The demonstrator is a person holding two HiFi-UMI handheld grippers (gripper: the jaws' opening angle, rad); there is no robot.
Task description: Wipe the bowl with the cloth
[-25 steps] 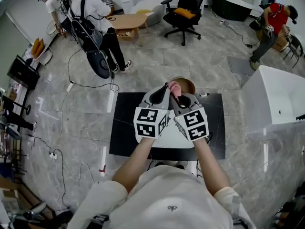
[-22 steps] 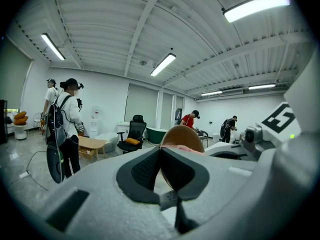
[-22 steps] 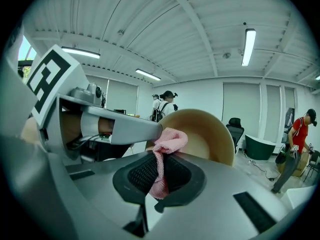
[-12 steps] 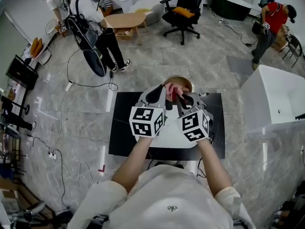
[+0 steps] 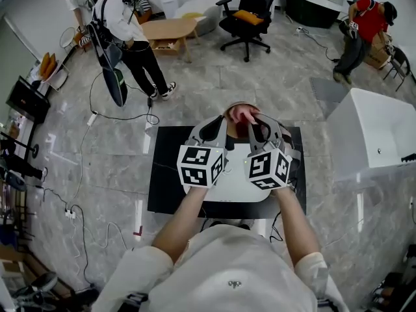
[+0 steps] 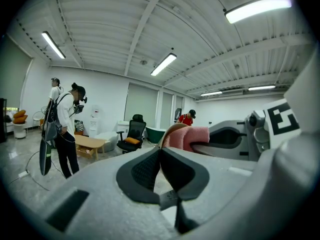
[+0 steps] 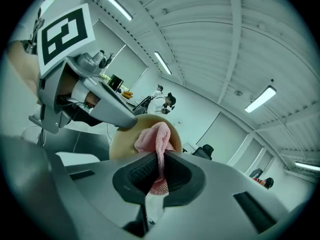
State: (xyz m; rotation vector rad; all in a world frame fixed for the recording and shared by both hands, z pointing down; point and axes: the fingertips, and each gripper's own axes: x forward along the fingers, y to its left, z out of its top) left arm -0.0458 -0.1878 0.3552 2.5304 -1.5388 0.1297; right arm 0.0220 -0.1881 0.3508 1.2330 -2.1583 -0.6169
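Observation:
Above the black table (image 5: 166, 174) a tan bowl (image 5: 238, 106) is held up and tilted on its side, with my left gripper (image 5: 224, 117) shut on its rim. In the left gripper view the rim (image 6: 169, 130) rises just past the closed jaws. My right gripper (image 5: 251, 119) is shut on a pink cloth (image 5: 242, 114), which presses into the bowl's hollow. In the right gripper view the cloth (image 7: 156, 136) runs up from between the pads against the bowl (image 7: 122, 140), and the left gripper (image 7: 95, 104) shows at the left. Most of the bowl is hidden behind both grippers in the head view.
A white board-like object (image 5: 235, 186) lies on the table under my hands. A white tub (image 5: 377, 132) stands to the right. Farther off are an office chair (image 5: 247, 15), a low wooden table (image 5: 170, 30), cables on the floor and people standing.
My right gripper has rolled and shifted a little to the right, dragging the pink cloth across the bowl's inside. The left gripper and bowl stayed put. The people in the background have moved.

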